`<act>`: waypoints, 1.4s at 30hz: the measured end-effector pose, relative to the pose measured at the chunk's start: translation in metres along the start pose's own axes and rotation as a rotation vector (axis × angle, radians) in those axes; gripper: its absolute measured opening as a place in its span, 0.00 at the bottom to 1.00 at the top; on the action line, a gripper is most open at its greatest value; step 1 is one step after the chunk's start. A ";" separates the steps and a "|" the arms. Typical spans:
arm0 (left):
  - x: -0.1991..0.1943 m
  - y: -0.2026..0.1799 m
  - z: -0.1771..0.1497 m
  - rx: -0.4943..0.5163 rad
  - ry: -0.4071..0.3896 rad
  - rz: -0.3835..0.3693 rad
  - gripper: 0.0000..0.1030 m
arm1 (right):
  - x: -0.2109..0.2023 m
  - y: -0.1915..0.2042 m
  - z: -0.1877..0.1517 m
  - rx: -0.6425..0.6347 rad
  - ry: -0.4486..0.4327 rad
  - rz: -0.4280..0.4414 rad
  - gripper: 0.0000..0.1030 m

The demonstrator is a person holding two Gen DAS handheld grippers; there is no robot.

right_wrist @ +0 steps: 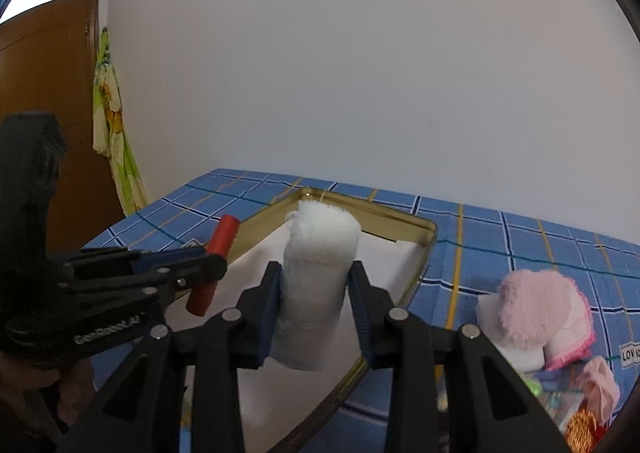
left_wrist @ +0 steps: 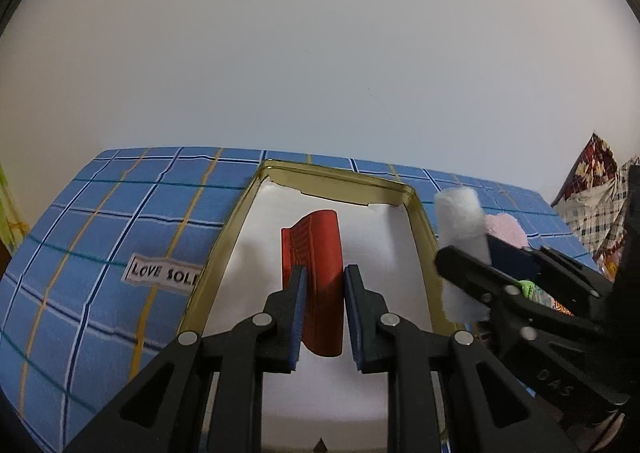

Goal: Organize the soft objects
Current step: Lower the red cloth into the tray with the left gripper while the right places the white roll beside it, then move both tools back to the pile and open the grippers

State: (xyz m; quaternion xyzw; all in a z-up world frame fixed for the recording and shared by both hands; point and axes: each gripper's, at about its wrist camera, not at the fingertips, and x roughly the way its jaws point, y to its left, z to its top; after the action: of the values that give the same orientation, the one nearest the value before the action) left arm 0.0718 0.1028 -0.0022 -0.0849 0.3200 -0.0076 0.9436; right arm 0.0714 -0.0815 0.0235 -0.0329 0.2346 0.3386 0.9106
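The left gripper (left_wrist: 325, 285) has its 2 fingers (left_wrist: 297, 293) drawn in narrow and clamped on a red roll (left_wrist: 316, 253), which stands lengthwise between the blue pads, its far end pointing to 12 o'clock and its near end hanging past the fingertips toward 6 o'clock. In the left wrist view the roll is held above a gold-rimmed tray (left_wrist: 224, 253) whose floor is lined in white; whether the roll touches that lining cannot be told.

The right gripper (right_wrist: 316, 285) grips a white fluffy roll (right_wrist: 320, 253) between its 2 fingers (right_wrist: 270, 293), which press into its sides at a moderate gap. This roll stands nearly upright, its fuzzy top toward 12 o'clock, and sits over the same tray (right_wrist: 424, 253). In the left wrist view the white roll appears at 3 o'clock of the red one, just past the tray's right rim, with the right gripper's black frame beneath it.

The tray lies on a blue checked cloth (left_wrist: 100, 233) covering the table, and a small label reading "LOVE SOL" (left_wrist: 164, 272) is on the cloth at 9 o'clock of the tray. In the right wrist view a pink plush toy (right_wrist: 536, 305) rests on the cloth at 3 o'clock of the tray, apart from it, with small mixed items beside it at 5 o'clock, too cluttered to name. A yellow-green patterned cloth (right_wrist: 110, 121) hangs by a brown wooden door (right_wrist: 44, 65) at 9 o'clock.
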 end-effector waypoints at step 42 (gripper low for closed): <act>-0.003 -0.049 -0.006 0.084 -0.047 0.086 0.82 | -0.065 -0.071 -0.030 0.108 -0.004 -0.108 0.92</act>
State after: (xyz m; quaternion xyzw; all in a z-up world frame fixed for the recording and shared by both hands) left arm 0.0682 0.0539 0.0029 -0.0315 0.3007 0.0213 0.9530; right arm 0.0613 -0.1821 0.0196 0.0041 0.2485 0.2758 0.9285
